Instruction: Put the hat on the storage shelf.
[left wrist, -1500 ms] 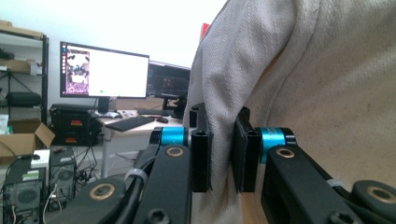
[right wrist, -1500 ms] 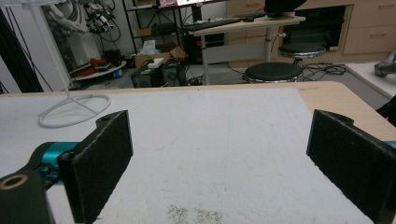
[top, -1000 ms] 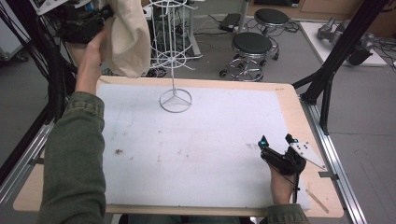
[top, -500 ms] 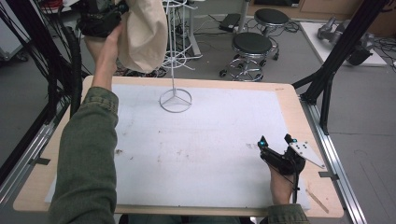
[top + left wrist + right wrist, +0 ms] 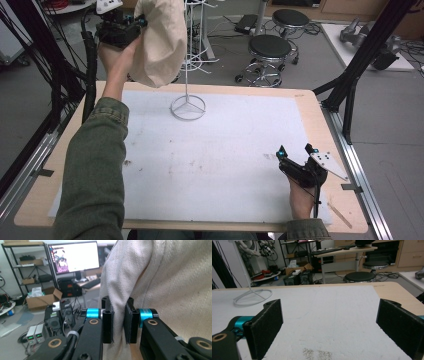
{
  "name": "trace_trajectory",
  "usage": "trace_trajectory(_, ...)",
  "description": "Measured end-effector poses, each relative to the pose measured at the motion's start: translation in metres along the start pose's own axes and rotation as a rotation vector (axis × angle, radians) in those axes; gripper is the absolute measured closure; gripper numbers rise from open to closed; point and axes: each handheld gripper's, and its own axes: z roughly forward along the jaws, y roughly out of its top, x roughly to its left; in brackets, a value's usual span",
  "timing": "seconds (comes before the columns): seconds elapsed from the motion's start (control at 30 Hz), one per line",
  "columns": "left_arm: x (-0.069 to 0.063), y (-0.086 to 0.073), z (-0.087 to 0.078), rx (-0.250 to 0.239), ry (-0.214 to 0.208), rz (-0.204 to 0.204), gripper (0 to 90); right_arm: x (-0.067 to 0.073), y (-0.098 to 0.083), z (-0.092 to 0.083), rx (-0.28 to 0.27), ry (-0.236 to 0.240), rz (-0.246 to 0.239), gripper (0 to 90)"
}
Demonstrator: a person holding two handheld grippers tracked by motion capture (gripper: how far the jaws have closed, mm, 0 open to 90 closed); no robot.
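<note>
left gripper (image 5: 134, 24) was up at the far left, jaws clamped on a fold of a beige cloth bag (image 5: 161, 40) that hung just beside the white wire rack (image 5: 188, 75). right gripper (image 5: 296, 156) sat low on the white mat (image 5: 215, 150) at the near right, jaws spread wide with nothing between them.

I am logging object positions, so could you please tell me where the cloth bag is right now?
In the high view the cloth bag hangs upper left, pinched by the left tool, beside the white wire stand.
</note>
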Motion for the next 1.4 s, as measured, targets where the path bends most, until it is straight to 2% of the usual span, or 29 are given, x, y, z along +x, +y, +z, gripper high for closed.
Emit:
trace_trajectory(0.37,0.008,-0.007,-0.005,0.015,-0.050,-0.025,78.6,0.000,0.000,0.000,-0.003,-0.004,0.001,6.1)
trace_trajectory(0.63,0.018,-0.016,-0.007,-0.019,-0.087,-0.080,76.3,0.000,0.000,0.000,0.000,-0.004,0.002,6.1)
trace_trajectory(0.9,0.020,-0.017,-0.008,-0.029,-0.097,-0.087,75.3,0.000,0.000,0.000,-0.003,-0.008,0.001,6.1)
trace_trajectory(0.97,0.021,-0.017,-0.009,-0.038,-0.108,-0.114,72.3,0.000,0.000,0.000,-0.005,-0.007,-0.002,6.1)
trace_trajectory(1.03,0.022,-0.018,-0.009,-0.041,-0.121,-0.123,70.0,-0.001,0.000,0.000,-0.008,-0.009,0.000,6.1)
trace_trajectory(1.13,0.024,-0.020,-0.010,-0.056,-0.134,-0.140,60.9,-0.001,0.000,0.000,-0.009,-0.010,0.001,6.1)
trace_trajectory(1.2,0.026,-0.022,-0.011,-0.072,-0.137,-0.161,52.1,-0.001,0.000,0.000,-0.007,-0.009,0.002,6.1)
trace_trajectory(1.33,0.030,-0.023,-0.014,-0.108,-0.141,-0.184,43.5,0.000,0.000,-0.001,-0.009,-0.009,0.004,6.1)
trace_trajectory(1.4,0.032,-0.023,-0.016,-0.122,-0.129,-0.185,38.5,0.000,0.000,-0.001,-0.009,-0.011,0.007,6.1)
